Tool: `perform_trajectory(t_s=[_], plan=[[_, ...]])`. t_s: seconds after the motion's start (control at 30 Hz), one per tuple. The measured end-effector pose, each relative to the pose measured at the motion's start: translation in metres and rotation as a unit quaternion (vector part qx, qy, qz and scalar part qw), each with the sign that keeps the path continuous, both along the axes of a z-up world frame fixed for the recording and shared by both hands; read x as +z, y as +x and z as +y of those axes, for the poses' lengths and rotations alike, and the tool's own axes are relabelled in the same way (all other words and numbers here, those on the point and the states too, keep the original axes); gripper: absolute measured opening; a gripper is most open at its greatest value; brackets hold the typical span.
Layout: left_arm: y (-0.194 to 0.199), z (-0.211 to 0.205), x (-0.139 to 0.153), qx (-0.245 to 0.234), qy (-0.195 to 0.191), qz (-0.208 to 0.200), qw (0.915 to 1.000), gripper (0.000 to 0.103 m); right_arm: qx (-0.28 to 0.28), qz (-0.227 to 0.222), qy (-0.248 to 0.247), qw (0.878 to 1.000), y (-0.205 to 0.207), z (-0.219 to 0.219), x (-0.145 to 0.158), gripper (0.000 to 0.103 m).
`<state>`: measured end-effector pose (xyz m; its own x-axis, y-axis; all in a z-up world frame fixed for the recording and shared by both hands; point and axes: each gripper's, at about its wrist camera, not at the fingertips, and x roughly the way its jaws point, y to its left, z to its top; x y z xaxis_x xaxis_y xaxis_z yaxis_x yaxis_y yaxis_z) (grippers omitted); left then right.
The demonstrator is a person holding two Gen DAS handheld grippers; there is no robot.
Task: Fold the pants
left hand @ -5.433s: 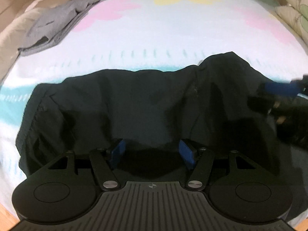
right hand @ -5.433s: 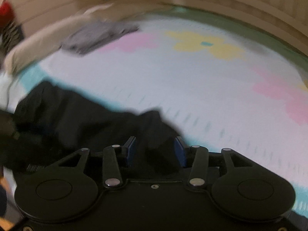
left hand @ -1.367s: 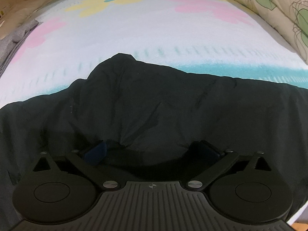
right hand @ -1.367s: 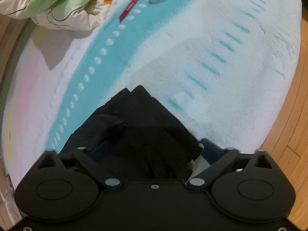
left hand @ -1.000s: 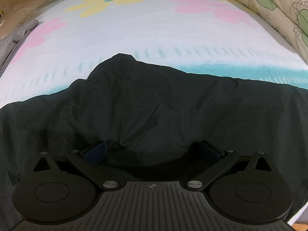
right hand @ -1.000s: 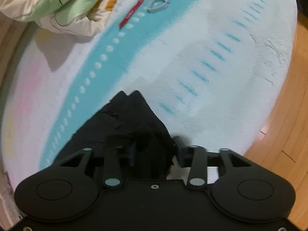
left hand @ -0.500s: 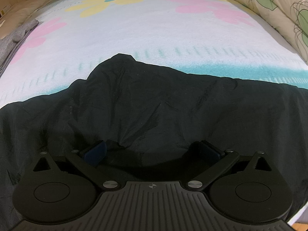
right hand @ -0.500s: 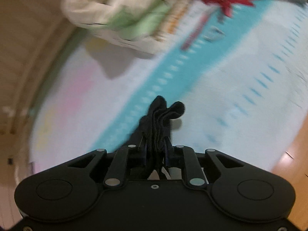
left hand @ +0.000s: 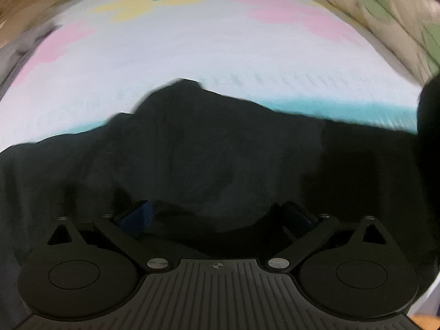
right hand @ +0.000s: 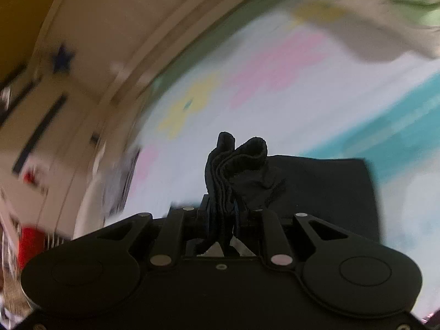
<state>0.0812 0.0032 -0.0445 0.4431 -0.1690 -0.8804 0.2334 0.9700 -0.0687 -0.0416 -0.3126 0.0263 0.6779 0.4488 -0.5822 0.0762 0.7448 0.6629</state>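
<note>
The black pants (left hand: 209, 148) lie on a white blanket (left hand: 220, 55) printed with pink and yellow flowers and a teal stripe. In the left wrist view the dark cloth fills the lower half of the picture and runs off both side edges, so its full outline is cut off. One peak of the cloth rises toward the blanket's middle.

The left gripper (left hand: 218, 214) points down at the pants with its jaws spread wide. The blue pads (left hand: 137, 216) rest at the cloth's surface, and nothing is pinched between them. Whether the pads press into the cloth cannot be told — black cloth against black fingers gives little contrast. A dark shape at the right edge of this view is blurred and cannot be identified.

The right gripper (right hand: 222, 217) is clamped on a bunched end of the pants (right hand: 236, 165). Several folded layers stand up between its narrow jaws, and a ribbed hem curls over at the top. The jaws have just been closing on this bunch. Behind the bunch, a flat dark panel of the same cloth spreads to the right over the blanket (right hand: 275, 88).

The right wrist view is heavily smeared. A pale green and cream quilt (right hand: 385, 13) sits at the upper right, partly cut off. To the left a beige wall (right hand: 82, 13) and a red item (right hand: 30, 244) show — details there cannot be resolved.
</note>
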Motion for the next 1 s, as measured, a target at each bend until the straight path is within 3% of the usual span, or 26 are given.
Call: perform_trajectory(t_s=[0.13, 0.37, 0.47, 0.53, 0.67, 0.73, 0.87, 1.0], plan=[[0.002, 0.03, 0.01, 0.045, -0.045, -0.003, 0.998, 0.101, 0.057, 0.03, -0.027, 0.998, 0.022, 0.056, -0.024, 0.025], [-0.003, 0.055, 0.019, 0.068, -0.045, -0.022, 0.9964, 0.101, 0.147, 0.065, -0.102, 0.982, 0.032, 0.138, -0.058, 0.025], [-0.003, 0.054, 0.026, 0.063, -0.049, -0.031, 0.9964, 0.101, 0.187, 0.056, -0.14, 0.971, 0.027, 0.162, -0.063, 0.038], [-0.005, 0.051, 0.031, 0.054, -0.045, -0.045, 0.9965, 0.101, 0.202, 0.053, -0.146, 0.967, 0.024, 0.165, -0.063, 0.058], [-0.01, 0.044, 0.044, 0.033, -0.05, -0.067, 0.9959, 0.101, 0.187, 0.029, -0.154, 0.97, 0.019, 0.147, -0.037, 0.079], [-0.014, 0.039, 0.049, 0.017, -0.055, -0.073, 0.9957, 0.101, 0.167, 0.011, -0.182, 0.969, 0.017, 0.135, -0.022, 0.097], [-0.026, 0.022, 0.051, -0.024, -0.057, -0.076, 0.9952, 0.101, 0.128, 0.013, -0.284, 0.95, 0.017, 0.118, -0.02, 0.099], [-0.041, 0.008, 0.048, -0.057, -0.065, -0.061, 0.9944, 0.101, 0.109, 0.034, -0.379, 0.918, 0.015, 0.103, -0.039, 0.099]])
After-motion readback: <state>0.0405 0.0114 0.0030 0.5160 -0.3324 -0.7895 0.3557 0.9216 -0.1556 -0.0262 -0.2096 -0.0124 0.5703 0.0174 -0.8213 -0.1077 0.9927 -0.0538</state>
